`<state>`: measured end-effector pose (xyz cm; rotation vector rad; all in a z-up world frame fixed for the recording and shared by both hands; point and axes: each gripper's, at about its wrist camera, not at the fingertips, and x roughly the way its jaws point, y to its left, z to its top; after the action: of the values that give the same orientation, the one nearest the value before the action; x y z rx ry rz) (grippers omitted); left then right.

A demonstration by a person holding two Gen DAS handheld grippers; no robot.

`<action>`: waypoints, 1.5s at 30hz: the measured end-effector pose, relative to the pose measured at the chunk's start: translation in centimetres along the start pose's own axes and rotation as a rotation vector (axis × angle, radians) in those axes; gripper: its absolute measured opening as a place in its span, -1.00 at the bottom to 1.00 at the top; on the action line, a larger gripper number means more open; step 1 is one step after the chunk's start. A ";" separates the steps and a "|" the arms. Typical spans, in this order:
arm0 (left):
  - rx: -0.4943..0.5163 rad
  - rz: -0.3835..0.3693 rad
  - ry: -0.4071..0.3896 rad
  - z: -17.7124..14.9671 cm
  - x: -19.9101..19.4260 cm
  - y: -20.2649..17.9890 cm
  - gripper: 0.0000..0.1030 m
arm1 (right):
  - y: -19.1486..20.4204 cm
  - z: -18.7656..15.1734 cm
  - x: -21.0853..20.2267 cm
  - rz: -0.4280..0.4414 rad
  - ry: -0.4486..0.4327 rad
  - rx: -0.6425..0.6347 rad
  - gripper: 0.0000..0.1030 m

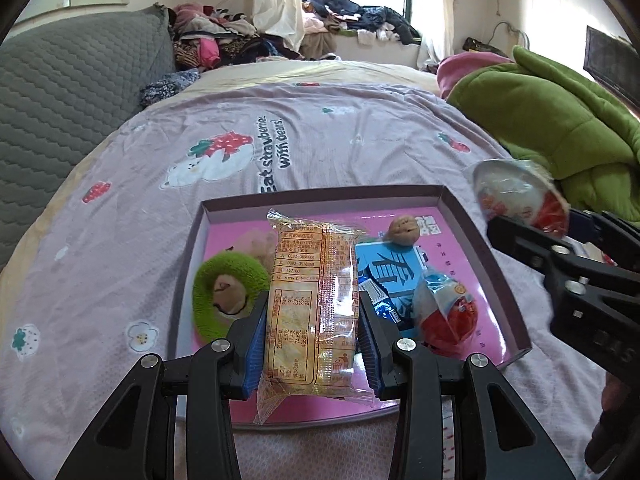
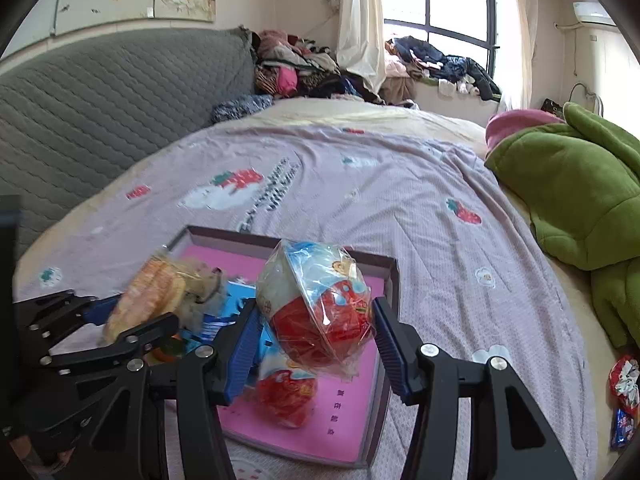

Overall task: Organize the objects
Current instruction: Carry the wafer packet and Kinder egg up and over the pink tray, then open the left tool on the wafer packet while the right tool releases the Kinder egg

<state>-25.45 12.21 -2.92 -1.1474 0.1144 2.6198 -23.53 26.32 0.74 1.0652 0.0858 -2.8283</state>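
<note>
A shallow pink-floored box (image 1: 460, 208) lies on the bed. My left gripper (image 1: 312, 320) is shut on an orange cracker packet (image 1: 312, 288) and holds it over the box. My right gripper (image 2: 316, 320) is shut on a red-and-white wrapped egg toy (image 2: 320, 304), held above the box's right part (image 2: 394, 276); it shows at the right in the left wrist view (image 1: 520, 200). In the box lie a green plush ring (image 1: 228, 280), a walnut (image 1: 405, 231), a blue packet (image 1: 394, 276) and a second wrapped egg toy (image 1: 446, 312).
The box sits on a lilac strawberry-print bedsheet (image 1: 320, 128). A green blanket (image 1: 560, 120) is heaped at the right, a grey quilted headboard (image 1: 60, 100) at the left. Small wrapped snacks (image 2: 624, 392) lie at the bed's right edge. Clothes pile up by the window.
</note>
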 end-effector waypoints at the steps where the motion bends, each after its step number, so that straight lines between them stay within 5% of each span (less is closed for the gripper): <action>1: 0.004 -0.001 0.000 -0.1 0.2 -0.1 -0.20 | 0.0 -0.1 0.7 0.000 0.012 -0.002 0.07; 25: 0.019 -0.046 -0.015 -2.8 4.5 0.4 -0.20 | -0.5 -0.9 10.1 -0.063 0.188 0.033 0.08; 45: 0.027 -0.053 -0.022 -2.7 4.1 0.3 -0.07 | -0.2 -1.2 10.1 -0.109 0.205 0.034 0.13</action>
<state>-26.24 12.30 -7.79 -1.0968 0.1134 2.5760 -30.31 25.71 -6.80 1.3967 0.1179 -2.8136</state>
